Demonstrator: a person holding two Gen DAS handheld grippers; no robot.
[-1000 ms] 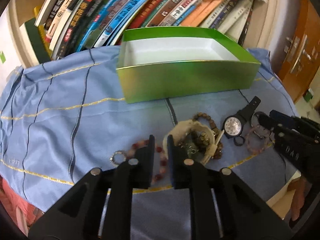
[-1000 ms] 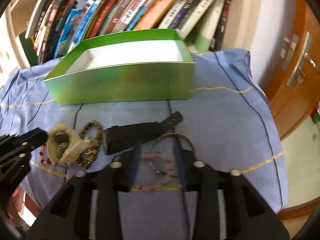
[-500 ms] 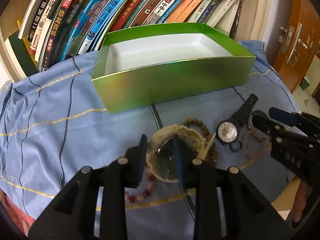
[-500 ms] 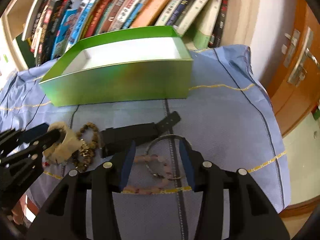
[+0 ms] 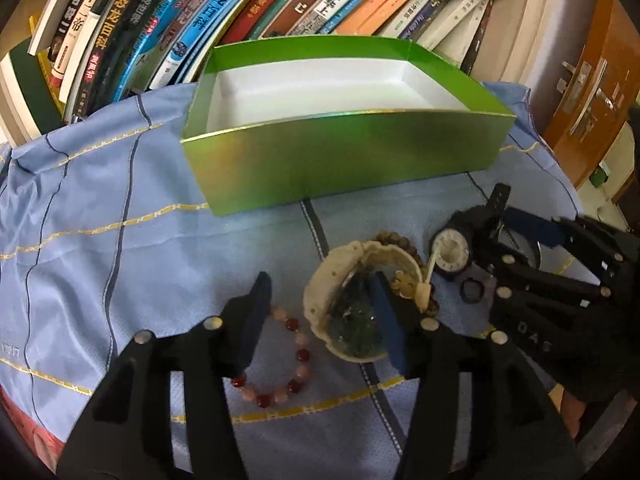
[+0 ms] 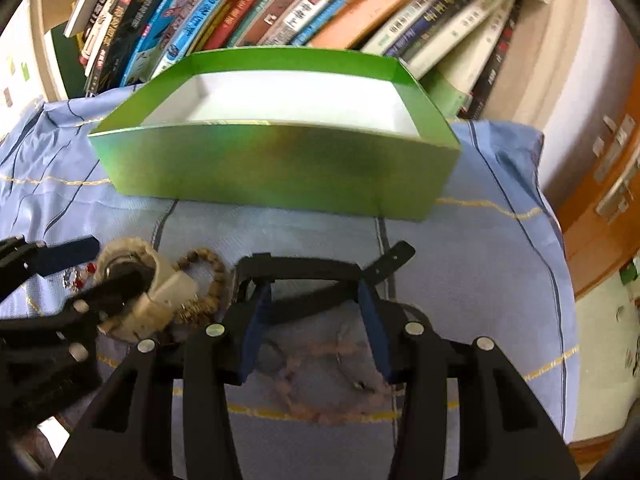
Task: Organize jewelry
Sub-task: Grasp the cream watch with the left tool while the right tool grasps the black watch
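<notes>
A green box (image 5: 344, 160) with a white, empty inside stands on the blue cloth (image 5: 100, 240); it also shows in the right wrist view (image 6: 276, 168). My left gripper (image 5: 320, 300) is open, its jaws straddling the rim of a cream watch (image 5: 340, 280) with a green dial. A red bead bracelet (image 5: 288, 356) lies below the left jaw. My right gripper (image 6: 314, 296) is open around the strap of a black watch (image 6: 304, 276), whose face shows in the left wrist view (image 5: 452, 252). A pink bead bracelet (image 6: 320, 384) lies under the right gripper. A brown bead bracelet (image 6: 208, 264) lies beside the cream watch.
A row of leaning books (image 5: 240, 12) fills the shelf behind the box. A wooden door with metal handles (image 5: 588, 92) is at the right. The cloth's front edge runs just below the grippers.
Both grippers have moved forward and lower. The left gripper opened wider around the cream watch's rim. The right gripper advanced from over the pink bracelet to the black watch's strap.
</notes>
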